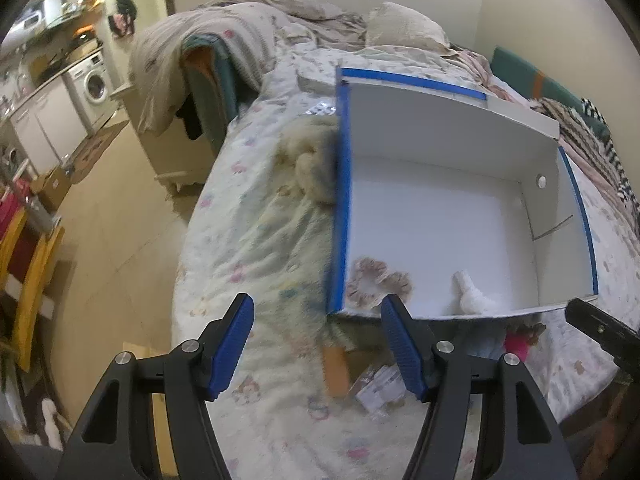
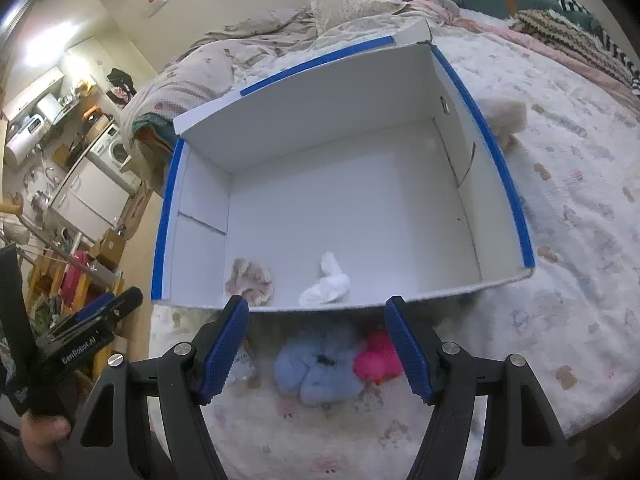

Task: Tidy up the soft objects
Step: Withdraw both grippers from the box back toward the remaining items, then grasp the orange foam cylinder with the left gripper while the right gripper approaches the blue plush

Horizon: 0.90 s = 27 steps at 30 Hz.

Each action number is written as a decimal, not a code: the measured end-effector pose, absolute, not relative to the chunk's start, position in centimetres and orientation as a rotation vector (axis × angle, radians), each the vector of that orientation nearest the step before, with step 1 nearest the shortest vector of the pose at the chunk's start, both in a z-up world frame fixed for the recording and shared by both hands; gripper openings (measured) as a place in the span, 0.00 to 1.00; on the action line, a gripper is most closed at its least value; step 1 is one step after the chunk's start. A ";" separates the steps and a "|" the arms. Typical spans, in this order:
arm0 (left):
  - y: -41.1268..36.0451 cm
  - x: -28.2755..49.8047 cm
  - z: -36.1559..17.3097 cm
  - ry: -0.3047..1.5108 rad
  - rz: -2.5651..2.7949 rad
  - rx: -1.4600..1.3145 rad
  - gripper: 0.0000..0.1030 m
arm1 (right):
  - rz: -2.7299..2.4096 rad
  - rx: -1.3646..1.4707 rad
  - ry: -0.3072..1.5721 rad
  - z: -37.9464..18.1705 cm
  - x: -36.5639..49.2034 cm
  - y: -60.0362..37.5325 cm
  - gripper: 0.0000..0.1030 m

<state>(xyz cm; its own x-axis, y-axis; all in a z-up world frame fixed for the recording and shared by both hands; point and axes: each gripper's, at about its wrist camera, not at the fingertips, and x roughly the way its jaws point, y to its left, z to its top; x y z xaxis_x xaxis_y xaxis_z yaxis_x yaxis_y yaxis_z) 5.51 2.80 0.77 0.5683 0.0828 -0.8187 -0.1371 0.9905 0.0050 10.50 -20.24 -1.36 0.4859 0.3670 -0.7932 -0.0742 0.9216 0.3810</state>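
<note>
Ribbed blue claw (image 2: 316,344), perhaps fluffy toy (image 2: 320,376), cardboard box (image 2: 320,120)

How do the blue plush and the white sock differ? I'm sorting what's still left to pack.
The blue plush lies on the bed outside the box, by its near wall; the white sock is already inside. The plush is bigger, round and fluffy; the sock is small, thin and crumpled. Both are soft, and no claw touches either.

a lived-in home — rumpled bed (image 2: 560,200), washing machine (image 1: 94,84) by the kitchen counter (image 1: 36,92).
</note>
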 end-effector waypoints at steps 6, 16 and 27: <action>4.6 4.1 -0.3 0.979 0.180 -0.086 0.61 | 0.260 0.335 1.065 -2.1 8.7 -20.8 0.72; 7.0 3.9 -3.8 1.065 0.208 -0.139 0.61 | 0.240 0.325 1.119 -4.0 8.3 -21.0 0.72; 6.4 6.2 -7.6 1.206 0.119 -0.269 0.56 | 0.196 0.388 1.156 -5.6 9.6 -21.6 0.72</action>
<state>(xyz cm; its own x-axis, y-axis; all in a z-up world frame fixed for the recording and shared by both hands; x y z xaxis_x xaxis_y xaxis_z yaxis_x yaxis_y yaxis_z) 6.22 6.35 -7.56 0.3556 -0.0510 -0.9332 -0.2332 0.9621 -0.1415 9.60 -21.62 -5.59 0.3954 0.3468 -0.8505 0.0478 0.9169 0.3962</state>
